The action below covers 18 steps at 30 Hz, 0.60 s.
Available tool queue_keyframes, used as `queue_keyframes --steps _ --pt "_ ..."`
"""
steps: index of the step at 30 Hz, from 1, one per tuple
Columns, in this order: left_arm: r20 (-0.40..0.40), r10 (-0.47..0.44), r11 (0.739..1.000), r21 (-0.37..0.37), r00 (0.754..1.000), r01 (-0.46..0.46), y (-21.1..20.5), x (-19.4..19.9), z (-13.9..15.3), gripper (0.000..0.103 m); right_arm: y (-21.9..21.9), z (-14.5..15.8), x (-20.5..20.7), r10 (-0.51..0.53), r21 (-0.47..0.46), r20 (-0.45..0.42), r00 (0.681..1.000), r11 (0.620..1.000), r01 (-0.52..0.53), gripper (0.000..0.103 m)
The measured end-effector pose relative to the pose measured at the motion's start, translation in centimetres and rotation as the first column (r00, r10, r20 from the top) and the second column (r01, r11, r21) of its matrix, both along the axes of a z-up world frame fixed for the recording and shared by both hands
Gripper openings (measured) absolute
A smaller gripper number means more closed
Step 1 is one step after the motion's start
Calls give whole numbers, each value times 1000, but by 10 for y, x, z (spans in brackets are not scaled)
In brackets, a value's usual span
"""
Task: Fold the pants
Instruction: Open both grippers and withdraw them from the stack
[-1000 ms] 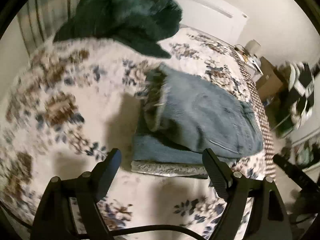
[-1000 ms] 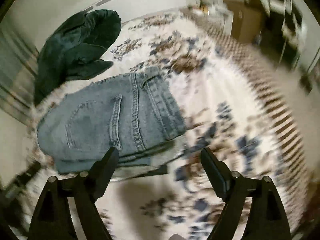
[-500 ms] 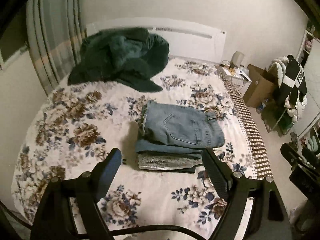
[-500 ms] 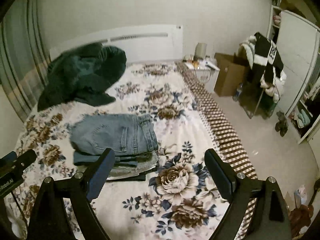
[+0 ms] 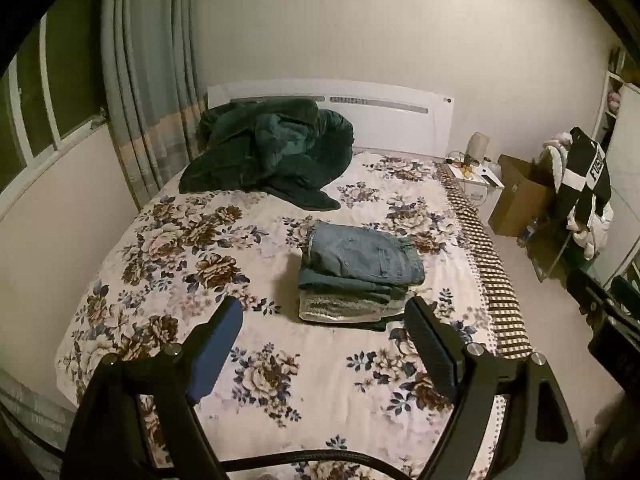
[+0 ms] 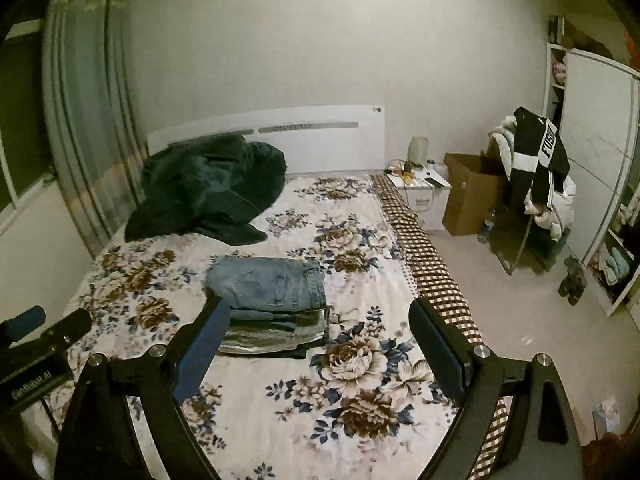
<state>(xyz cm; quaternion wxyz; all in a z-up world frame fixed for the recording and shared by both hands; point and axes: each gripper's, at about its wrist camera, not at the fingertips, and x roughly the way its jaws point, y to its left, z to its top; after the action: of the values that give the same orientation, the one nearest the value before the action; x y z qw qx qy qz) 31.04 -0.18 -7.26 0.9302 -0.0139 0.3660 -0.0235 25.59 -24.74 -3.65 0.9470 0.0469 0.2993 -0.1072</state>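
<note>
One folded pants (image 5: 362, 254) lies waistband rightward, crosswise.

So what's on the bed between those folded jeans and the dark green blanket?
Nothing but bare floral bedspread: both wrist views show the folded jeans and green blanket apart.

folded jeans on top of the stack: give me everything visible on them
The folded jeans are light blue washed denim, folded into a flat compact rectangle with a back pocket and seams facing up. They lie level as the top layer of a stack of folded garments on the floral bedspread, roughly mid-bed. Only the darker denim beneath touches them. Both claws, left claw and right claw, are open and held clear.
</note>
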Motion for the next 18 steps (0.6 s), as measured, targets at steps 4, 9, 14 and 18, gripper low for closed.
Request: queue_keyframes --steps 4,9,14,18 --pt "6 -3 1000 -4 1000 3 2 -18 11 92 7 20 -33 -6 -1 11 1000 1000 6 95" --pt "63 -15 1000 19 998 14 5 -35 24 101 15 35 -60 -24 -12 16 1000 1000 24 96" --pt "82 -29 999 34 996 26 11 -45 28 102 22 40 -75 -29 -15 14 999 999 29 96" --pt "80 -29 999 32 996 26 11 -52 26 102 23 39 -73 -23 -14 8 1000 1000 23 96"
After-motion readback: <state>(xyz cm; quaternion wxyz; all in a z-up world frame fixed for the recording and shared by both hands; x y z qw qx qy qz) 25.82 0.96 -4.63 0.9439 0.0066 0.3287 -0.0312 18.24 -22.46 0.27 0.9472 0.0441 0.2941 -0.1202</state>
